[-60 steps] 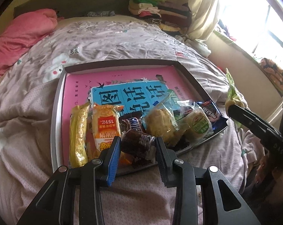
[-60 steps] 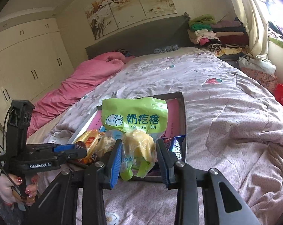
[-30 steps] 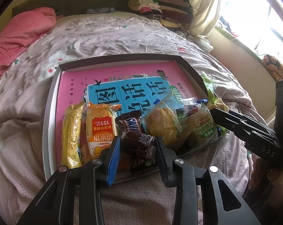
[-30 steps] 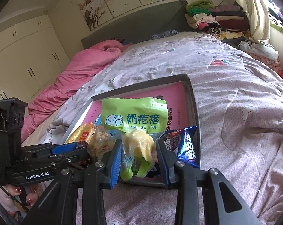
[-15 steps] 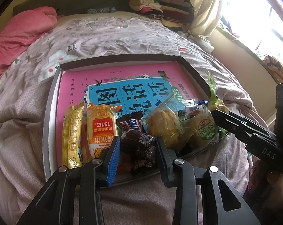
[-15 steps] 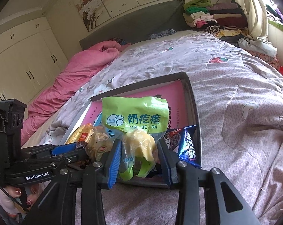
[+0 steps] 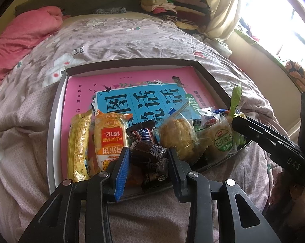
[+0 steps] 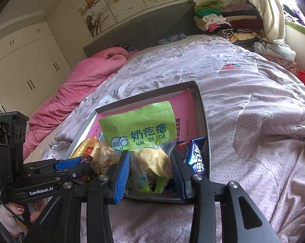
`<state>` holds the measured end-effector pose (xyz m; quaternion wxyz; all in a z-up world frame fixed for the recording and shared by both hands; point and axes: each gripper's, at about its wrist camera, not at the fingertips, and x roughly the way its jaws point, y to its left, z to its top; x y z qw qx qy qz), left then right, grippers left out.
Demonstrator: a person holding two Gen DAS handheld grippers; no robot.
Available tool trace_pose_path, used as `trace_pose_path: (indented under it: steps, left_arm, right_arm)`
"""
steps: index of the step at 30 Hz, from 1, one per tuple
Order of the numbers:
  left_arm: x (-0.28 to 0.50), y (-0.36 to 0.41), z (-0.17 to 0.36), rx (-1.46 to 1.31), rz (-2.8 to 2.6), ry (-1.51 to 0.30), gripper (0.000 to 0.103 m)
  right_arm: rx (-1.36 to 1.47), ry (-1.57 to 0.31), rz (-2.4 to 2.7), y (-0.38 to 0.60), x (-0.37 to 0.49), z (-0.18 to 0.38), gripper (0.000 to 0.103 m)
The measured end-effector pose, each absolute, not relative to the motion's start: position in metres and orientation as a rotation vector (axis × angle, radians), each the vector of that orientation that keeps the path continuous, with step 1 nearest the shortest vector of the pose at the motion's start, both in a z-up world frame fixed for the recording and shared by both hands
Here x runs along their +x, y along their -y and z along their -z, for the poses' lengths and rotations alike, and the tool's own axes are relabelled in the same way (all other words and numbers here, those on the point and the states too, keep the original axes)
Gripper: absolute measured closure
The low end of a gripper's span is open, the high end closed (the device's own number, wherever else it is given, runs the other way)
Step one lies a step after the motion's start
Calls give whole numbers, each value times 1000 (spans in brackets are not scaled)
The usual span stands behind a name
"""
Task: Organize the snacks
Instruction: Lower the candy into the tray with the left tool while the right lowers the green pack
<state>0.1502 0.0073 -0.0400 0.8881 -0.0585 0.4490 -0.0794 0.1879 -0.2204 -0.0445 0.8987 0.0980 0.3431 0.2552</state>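
Right wrist view — green bag [image 8: 138, 129] reads "NAI GE DA", "Milk".

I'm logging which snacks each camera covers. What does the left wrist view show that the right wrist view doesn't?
Only the left wrist view shows the left gripper closed on the dark brown candy wrapper, plus the full row: yellow packet, orange rice-cracker packet and green-labelled pastry.

Only the right wrist view shows the green milk-snack bag's printed front, held in the right gripper, and the blue cookie packet.

Both show the grey tray with its pink book on the bed.
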Motion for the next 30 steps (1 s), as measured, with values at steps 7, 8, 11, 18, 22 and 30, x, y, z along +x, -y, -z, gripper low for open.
trace_pose_path:
  steps: [7,8,11,18,22,30]
  left_arm:
    - [149,-7,40,-126,165,-936,60]
    - [149,-7,40,-126,164,-936,58]
    - [147,-8,40,-131,162,-934,56]
    - [146,-9,39,-138,161,-932,50]
    - [145,-10,38,-141,161,-929,47]
    - [143,-10,34,-142,163,-921,43]
  right_arm:
    - [209,-701,-516,223,187,42,62]
    - [212,-700,-516,223,187,41,61]
    - [212,-697,-509,224,187,40,58]
    - [201,-693,-503,224,186,39,56]
    - [195,-687,-509,223,184,38,56]
    - [183,-682,-520,221,182,36,55]
